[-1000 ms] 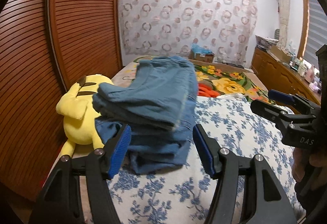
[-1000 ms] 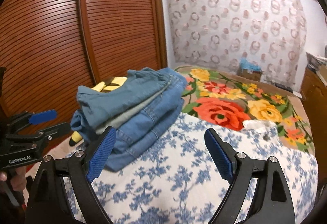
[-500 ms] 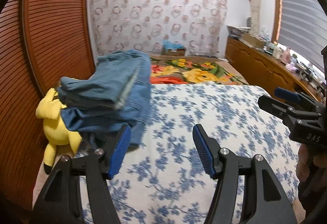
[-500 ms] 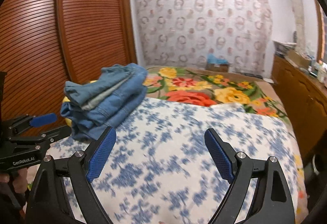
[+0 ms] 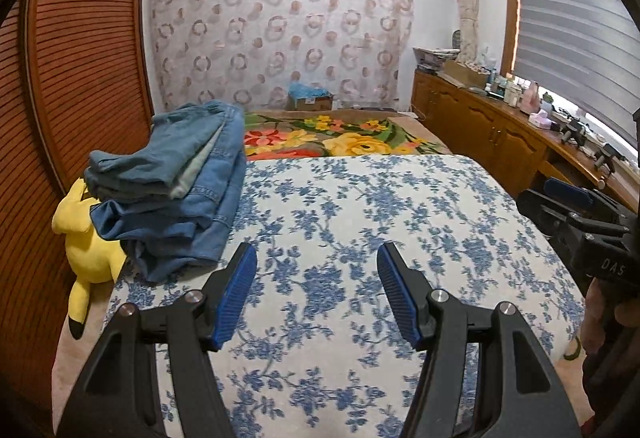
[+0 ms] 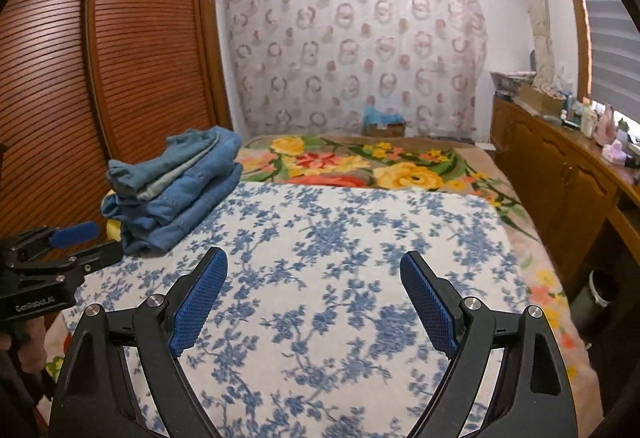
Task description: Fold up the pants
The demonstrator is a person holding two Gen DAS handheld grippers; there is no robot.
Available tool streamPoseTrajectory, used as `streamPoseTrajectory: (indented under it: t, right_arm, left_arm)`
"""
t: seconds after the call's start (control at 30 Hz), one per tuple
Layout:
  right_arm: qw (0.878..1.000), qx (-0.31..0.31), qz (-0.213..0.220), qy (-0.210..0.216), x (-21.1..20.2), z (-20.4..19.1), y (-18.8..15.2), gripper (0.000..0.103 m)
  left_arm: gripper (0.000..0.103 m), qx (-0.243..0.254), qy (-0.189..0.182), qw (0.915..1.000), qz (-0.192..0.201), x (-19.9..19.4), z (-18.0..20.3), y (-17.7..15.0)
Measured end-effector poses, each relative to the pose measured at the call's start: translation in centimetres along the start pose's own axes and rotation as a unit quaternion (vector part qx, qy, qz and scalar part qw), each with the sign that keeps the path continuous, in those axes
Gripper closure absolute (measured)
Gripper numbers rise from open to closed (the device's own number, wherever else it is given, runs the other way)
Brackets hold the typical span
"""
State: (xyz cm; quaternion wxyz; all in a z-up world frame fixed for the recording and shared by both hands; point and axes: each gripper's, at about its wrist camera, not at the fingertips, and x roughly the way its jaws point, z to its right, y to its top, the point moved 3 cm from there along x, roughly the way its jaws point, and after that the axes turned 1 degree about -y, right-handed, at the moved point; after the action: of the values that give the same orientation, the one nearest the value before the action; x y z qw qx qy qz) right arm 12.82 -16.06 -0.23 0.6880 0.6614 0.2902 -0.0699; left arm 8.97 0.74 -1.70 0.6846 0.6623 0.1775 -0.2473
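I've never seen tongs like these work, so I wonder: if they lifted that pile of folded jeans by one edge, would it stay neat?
Probably not. The jeans look soft, their layers sagging unevenly, so they would likely droop and unfold. Being thick denim, the pile probably weighs a fair bit. Pushed, it may topple toward the yellow plush toy beside it.

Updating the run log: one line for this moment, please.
left gripper: open, empty | right gripper: open, empty | folded jeans: stacked at bed's left edge, untouched | yellow plush: beside stack
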Motion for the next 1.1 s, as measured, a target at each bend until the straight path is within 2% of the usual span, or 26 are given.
streamPoseTrajectory:
  t: [0.4,0.7,1.1]
  right_arm:
    - [0.999,0.008,0.029,-0.021,-3.6,0.5,0.5,0.013]
    - [0.998,0.002,0.063,-0.021,-6.1,-0.8,1.6,0.013]
    - [0.995,0.001,0.095,-0.037,-8.3,-1.0,2.2,0.013]
  left_arm:
    - [0.041,0.009,-0.006,0.9995,0.028,-2.9,1.8,1.3]
    - [0.04,0.012,-0.004,0.9984,0.055,-5.6,1.7,2.1]
    - [0.04,0.009,0.006,0.9972,0.074,-7.1,0.9,2.3]
